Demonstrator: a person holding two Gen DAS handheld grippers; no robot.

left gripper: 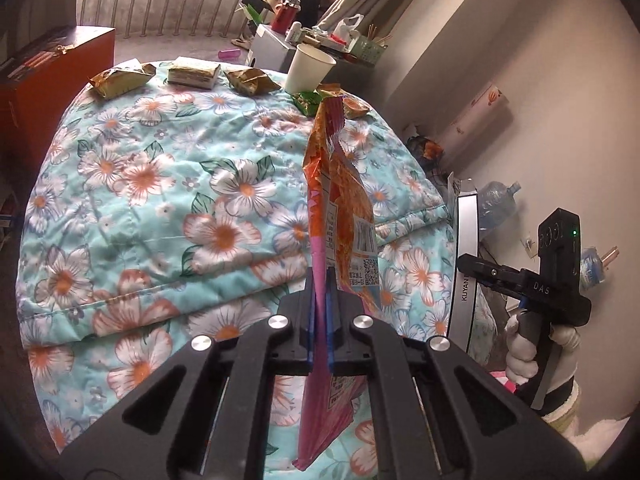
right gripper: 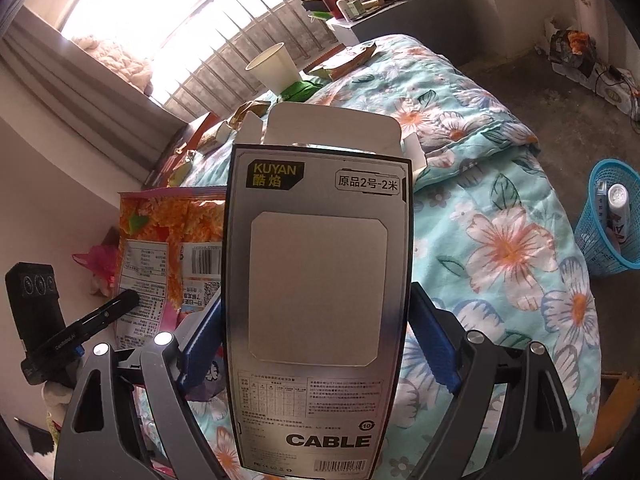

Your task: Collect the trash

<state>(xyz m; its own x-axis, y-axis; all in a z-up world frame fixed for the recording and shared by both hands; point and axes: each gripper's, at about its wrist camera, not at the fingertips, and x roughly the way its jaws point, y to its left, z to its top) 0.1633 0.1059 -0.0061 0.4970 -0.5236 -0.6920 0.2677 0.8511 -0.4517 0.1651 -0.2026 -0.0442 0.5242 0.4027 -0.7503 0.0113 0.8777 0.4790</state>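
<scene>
My left gripper is shut on the lower part of an orange and pink snack bag. The bag stands edge-on above the floral quilt; its printed back shows in the right wrist view. My right gripper holds a grey cable box upright, blue pads pressed on both long sides, top flap open. In the left wrist view that box is at the right, edge-on. More trash lies at the quilt's far end: a white paper cup, gold wrappers, a green wrapper.
A blue mesh basket with a white bottle in it stands on the floor right of the bed. A red cabinet is at the bed's left. A cluttered side table sits beyond the bed, below a barred window.
</scene>
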